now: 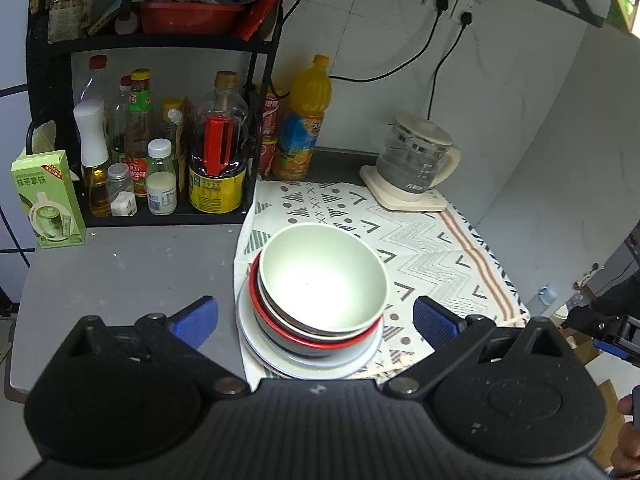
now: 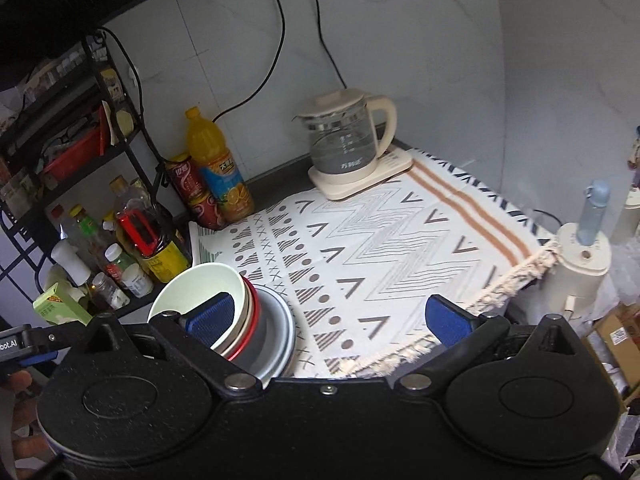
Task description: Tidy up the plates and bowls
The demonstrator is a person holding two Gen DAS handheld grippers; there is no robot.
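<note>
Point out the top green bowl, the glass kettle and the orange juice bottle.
green bowl [image 1: 320,276]: left wrist view, inside bottom of the bowl.
glass kettle [image 2: 344,148]: right wrist view, clear glass body.
orange juice bottle [image 1: 306,120]: left wrist view, upper label area.

The patterned cloth [image 2: 392,240] lies mostly bare from the centre out to its fringed edge at 4 o'clock in the right wrist view, a wide lane for a gripper. At 12 o'clock the kettle [image 2: 348,140] on its base blocks the back corner, its cord running up the wall. At 10 o'clock the orange bottle [image 2: 218,164] and red cans [image 2: 196,192] stand close together, and the black rack [image 1: 160,128] packed with bottles walls off the left. The stack of bowls and plates [image 1: 316,300] sits at the cloth's left edge; bare grey counter [image 1: 132,272] lies at 9 o'clock of it in the left wrist view, bounded by the green carton [image 1: 48,200].
</note>
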